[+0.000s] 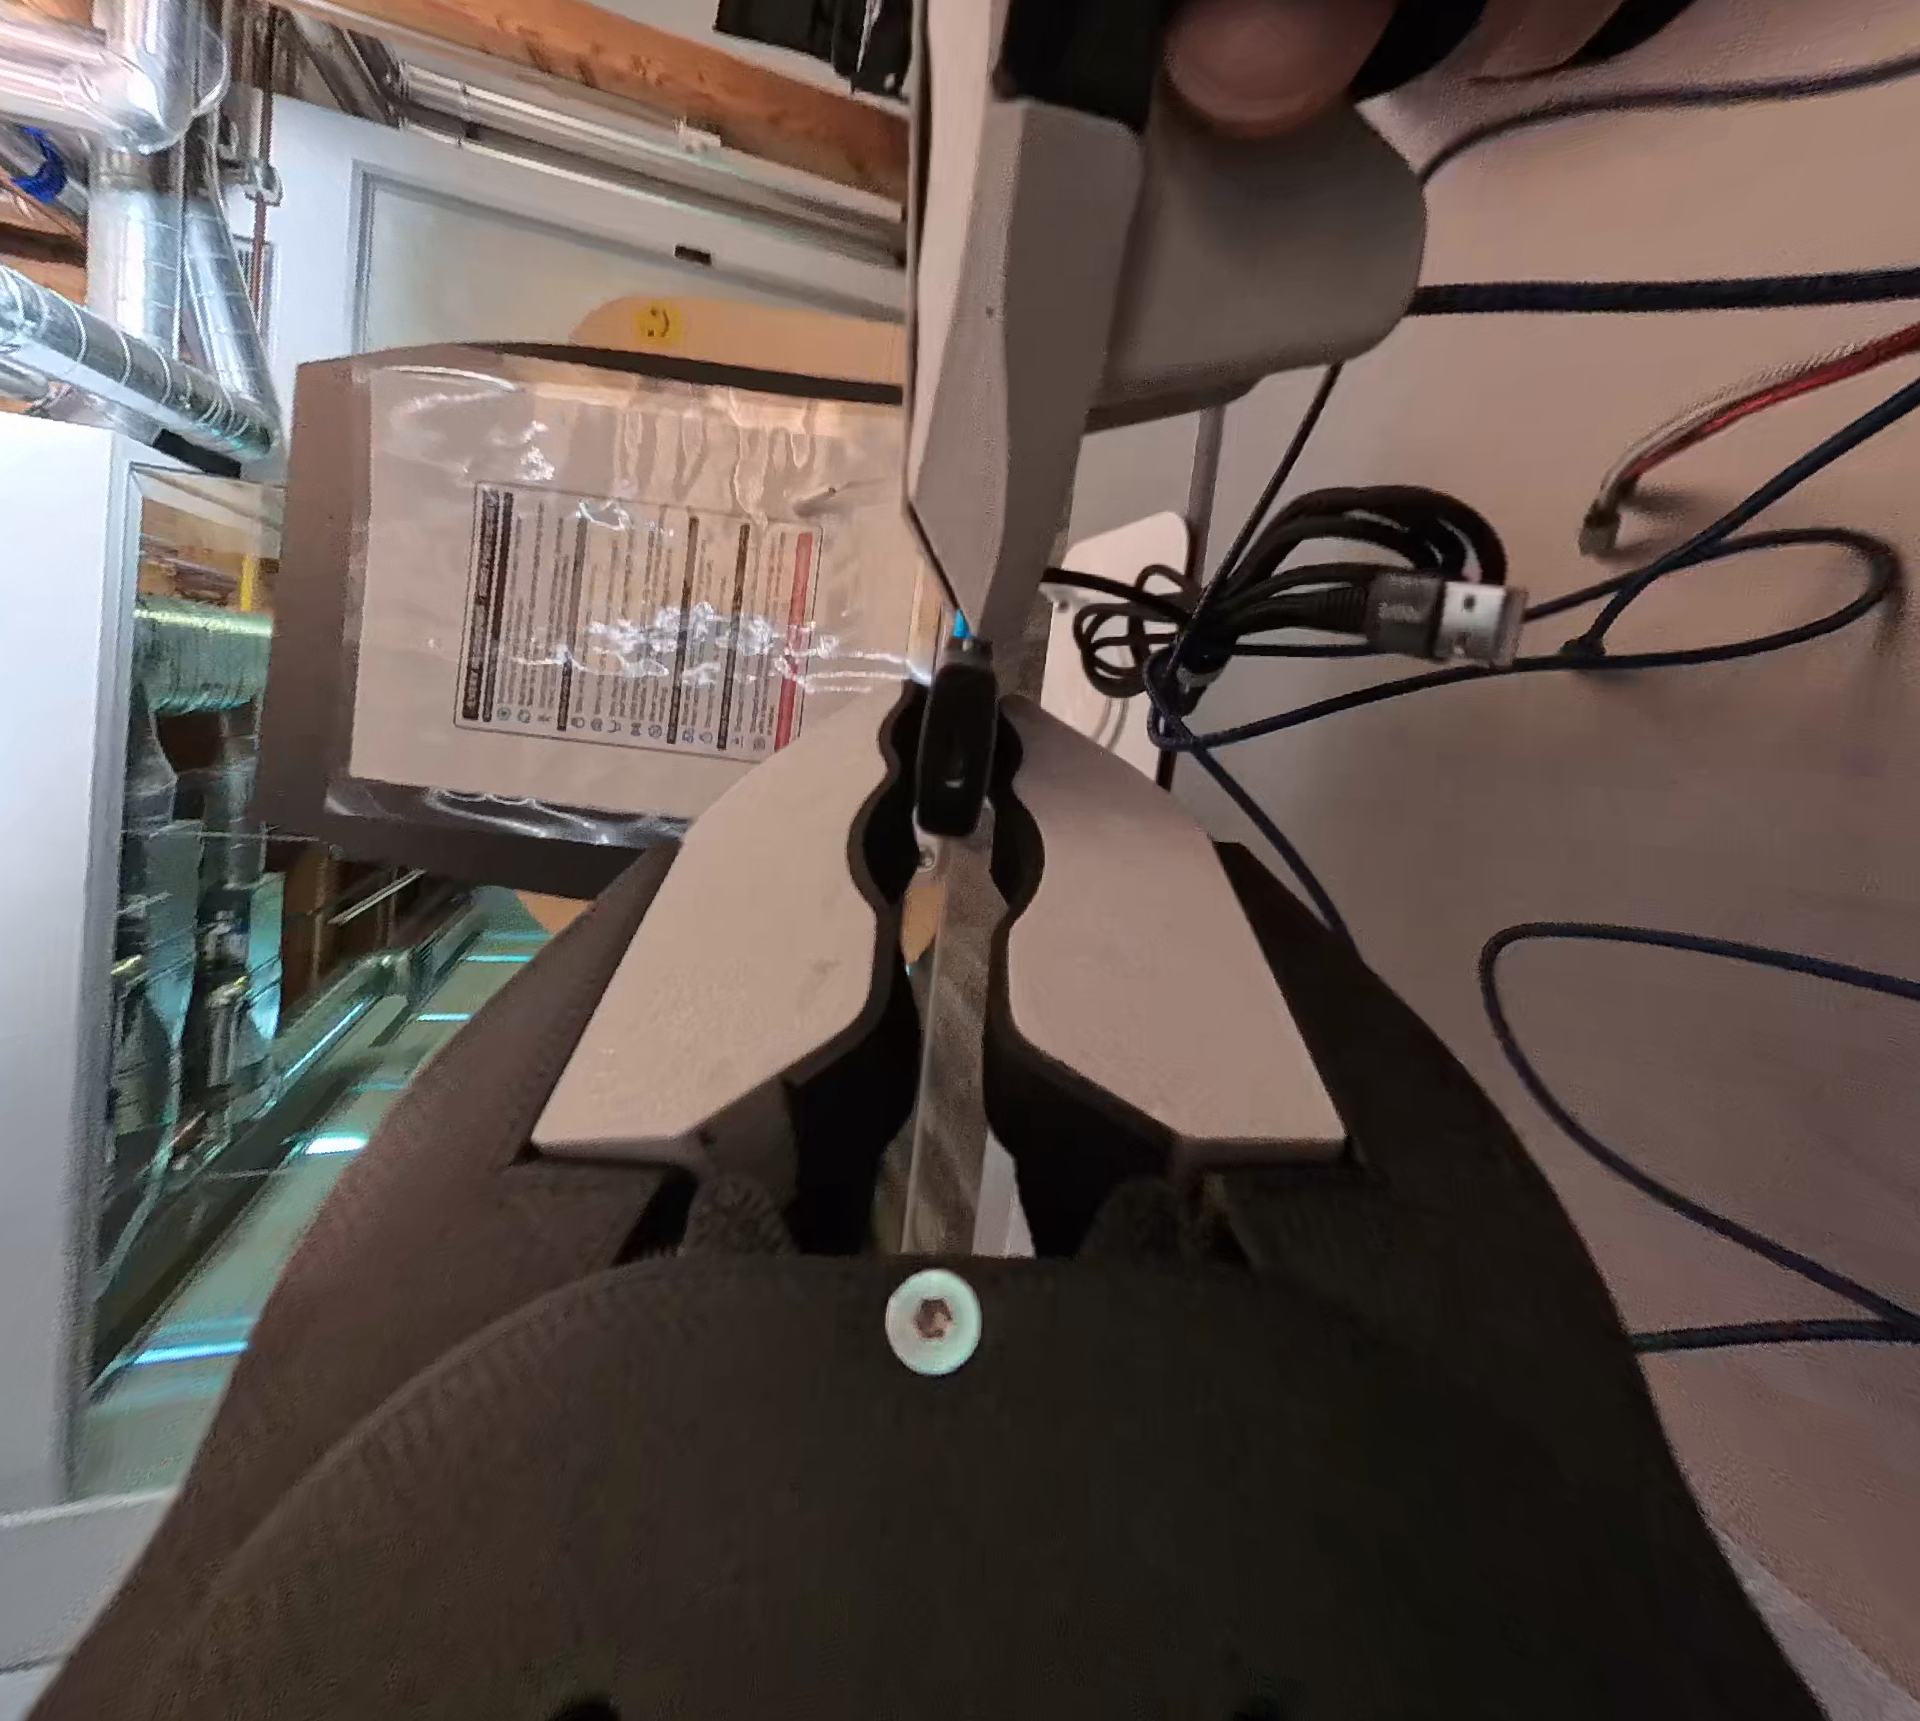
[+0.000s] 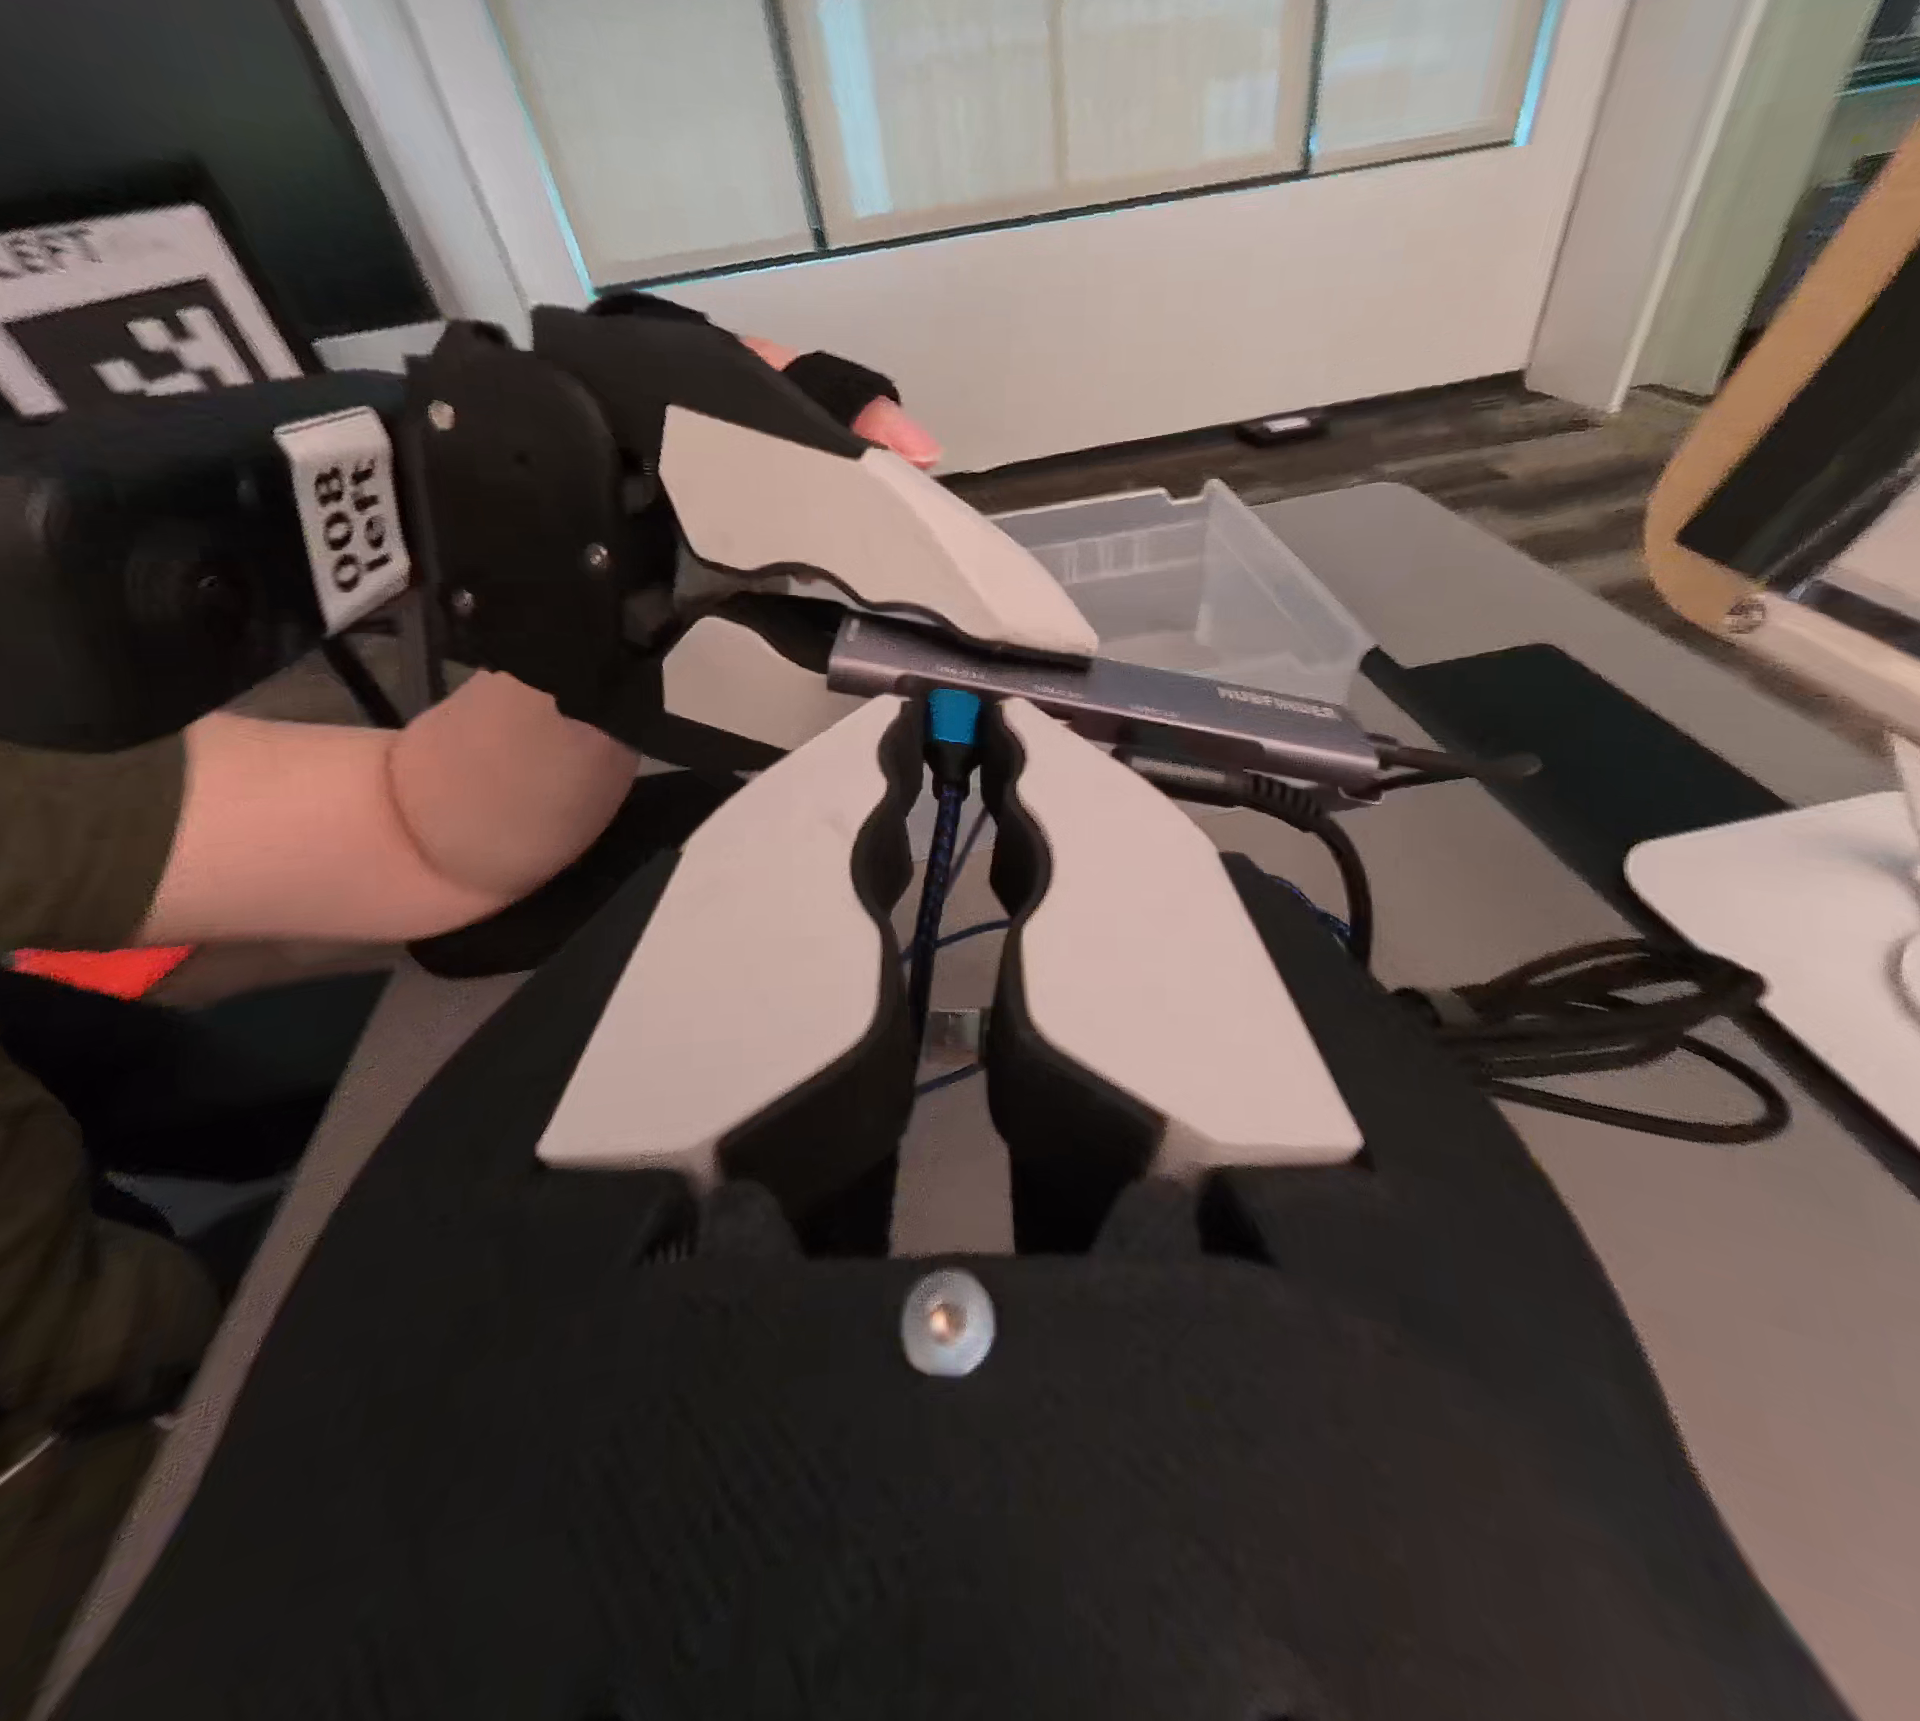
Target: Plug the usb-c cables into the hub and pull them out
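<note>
Right jaws: my right gripper is pinched on the blue plug of the braided usb-c cable, fingers nearly together, only the plug between them.
Plug: its tip meets the side of the hub; I cannot tell whether it is fully seated.
Left jaws: my left gripper is clamped across the hub's end, flat against both faces.
Why held so: I judge the left grip braces the hub off the table so the right can push or pull straight along the port.
Hub's own lead: runs off its far end.
Farther out: spare black cables lie coiled on the table; a clear plastic bin stands behind the hub.
</note>
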